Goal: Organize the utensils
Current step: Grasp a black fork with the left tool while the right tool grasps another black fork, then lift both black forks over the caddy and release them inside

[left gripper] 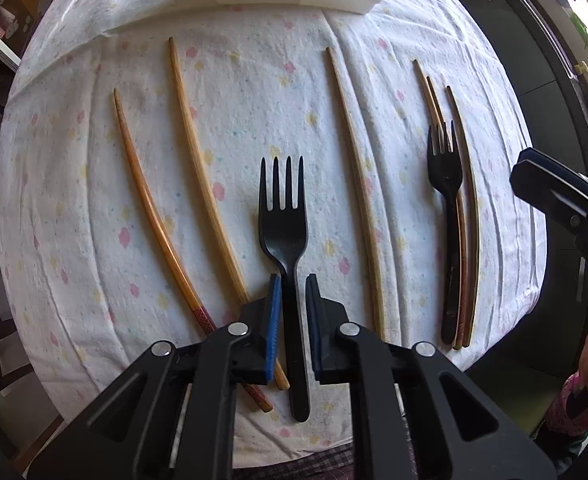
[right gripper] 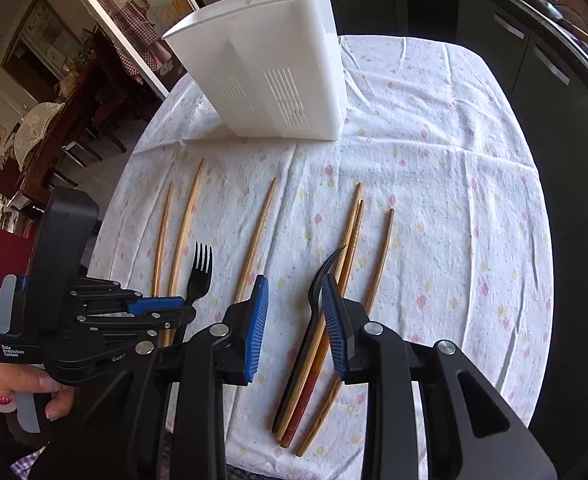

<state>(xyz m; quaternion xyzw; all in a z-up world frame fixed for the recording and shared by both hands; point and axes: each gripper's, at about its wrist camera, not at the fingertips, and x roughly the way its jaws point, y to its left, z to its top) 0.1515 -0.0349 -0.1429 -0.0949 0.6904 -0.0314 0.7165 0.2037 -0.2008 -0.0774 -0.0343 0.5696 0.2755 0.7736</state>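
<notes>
A black plastic fork (left gripper: 284,240) lies on the floral cloth, handle toward me. My left gripper (left gripper: 293,300) is open and straddles its handle low over the cloth, pads a little apart from it; it also shows in the right wrist view (right gripper: 162,306). A second black fork (left gripper: 447,208) lies on a bundle of wooden chopsticks (left gripper: 467,240) at the right. My right gripper (right gripper: 295,308) is open above that fork (right gripper: 313,312) and bundle, holding nothing. Loose chopsticks (left gripper: 198,168) lie spread across the cloth. A white slotted utensil caddy (right gripper: 270,68) stands at the back.
The table is round with a white floral cloth (right gripper: 453,200); its edges fall away on all sides. Dark cabinets (right gripper: 553,60) stand behind and to the right. A dining room with chairs (right gripper: 54,140) lies to the left.
</notes>
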